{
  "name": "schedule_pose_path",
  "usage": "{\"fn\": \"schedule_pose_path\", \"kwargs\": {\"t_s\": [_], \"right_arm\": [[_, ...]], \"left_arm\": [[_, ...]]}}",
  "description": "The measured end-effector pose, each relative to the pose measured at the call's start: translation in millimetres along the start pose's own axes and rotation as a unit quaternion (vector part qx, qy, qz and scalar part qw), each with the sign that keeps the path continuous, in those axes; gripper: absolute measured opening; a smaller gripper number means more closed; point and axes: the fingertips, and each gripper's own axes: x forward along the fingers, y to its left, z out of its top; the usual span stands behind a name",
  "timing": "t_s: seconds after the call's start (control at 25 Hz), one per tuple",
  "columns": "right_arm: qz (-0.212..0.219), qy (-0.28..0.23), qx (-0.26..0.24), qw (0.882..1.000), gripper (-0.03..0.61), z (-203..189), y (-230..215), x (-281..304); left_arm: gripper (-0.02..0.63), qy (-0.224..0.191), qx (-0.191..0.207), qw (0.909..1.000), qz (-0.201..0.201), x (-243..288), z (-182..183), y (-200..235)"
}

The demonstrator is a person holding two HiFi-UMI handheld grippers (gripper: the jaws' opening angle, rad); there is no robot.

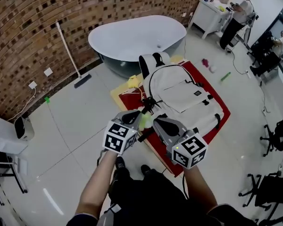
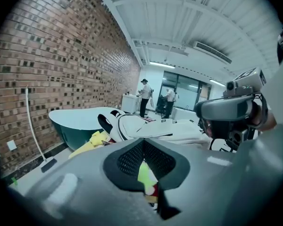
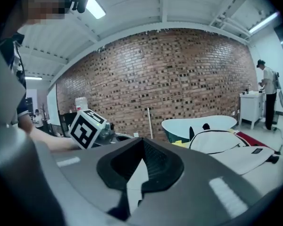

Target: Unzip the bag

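Note:
A white backpack [image 1: 184, 95] with black trim lies flat on a red mat [image 1: 216, 96] on the floor, its black straps towards the bathtub. It also shows in the left gripper view [image 2: 151, 128] and the right gripper view [image 3: 226, 142]. My left gripper [image 1: 141, 114] hovers above the bag's near left corner, by a black zipper tab [image 1: 148, 102]. Its jaws are shut with nothing held [image 2: 142, 142]. My right gripper [image 1: 156, 122] is close beside it, tips pointing left, also shut and empty [image 3: 142, 145]. A yellow-green object [image 1: 144, 121] shows between the two grippers.
A white bathtub [image 1: 137, 39] stands behind the bag against the brick wall, with a long-handled mop [image 1: 68, 51] leaning left of it. A yellow cloth [image 1: 132, 82] lies by the mat's far corner. Small bottles [image 1: 205, 62] lie on the floor. People stand at a white counter [image 1: 207, 15]; office chairs [image 1: 276, 131] are at right.

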Motion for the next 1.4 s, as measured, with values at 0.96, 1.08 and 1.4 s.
{"fn": "schedule_pose_path", "kwargs": {"t_s": [0.96, 1.08, 1.4], "right_arm": [[-0.093, 0.099, -0.017, 0.991, 0.126, -55, -124, 53], [-0.074, 0.139, -0.007, 0.987, 0.142, -71, -127, 63], [-0.063, 0.265, -0.008, 0.962, 0.199, -117, -125, 94]], "left_arm": [[0.112, 0.247, 0.119, 0.9535, -0.125, 180, -66, 43], [0.112, 0.27, 0.146, 0.9419, -0.137, 180, -78, 45], [0.025, 0.305, 0.218, 0.9044, -0.204, 175, -104, 37]]}}
